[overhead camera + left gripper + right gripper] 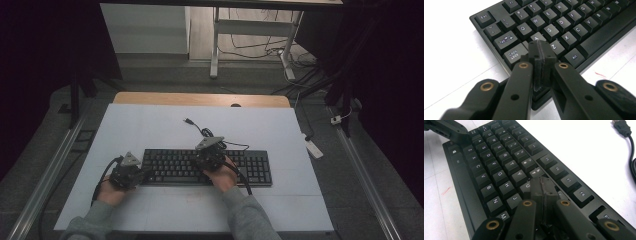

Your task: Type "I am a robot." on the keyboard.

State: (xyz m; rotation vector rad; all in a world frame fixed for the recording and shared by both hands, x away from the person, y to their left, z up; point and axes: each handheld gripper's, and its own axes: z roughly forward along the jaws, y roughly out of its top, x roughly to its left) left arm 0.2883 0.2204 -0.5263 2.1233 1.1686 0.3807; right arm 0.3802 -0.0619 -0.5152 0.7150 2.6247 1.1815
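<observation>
A black keyboard (207, 167) lies across the middle of the white table (150, 130). Over its left end my left gripper (145, 174) is shut with nothing between its pads. In the left gripper view the closed tips (539, 50) hang over the keyboard (564, 27) near the A and Shift keys. My right gripper (210, 152) is shut and empty above the middle of the keys. The right gripper view has its tips (543, 187) over the keyboard (499, 167) near the U and J keys. Whether either tip touches a key I cannot tell.
The keyboard's black cable (215, 136) loops behind it and ends in a loose USB plug (188, 121), also in the right gripper view (621, 127). A wooden table edge (200, 98) runs along the far side. Metal rails flank the table.
</observation>
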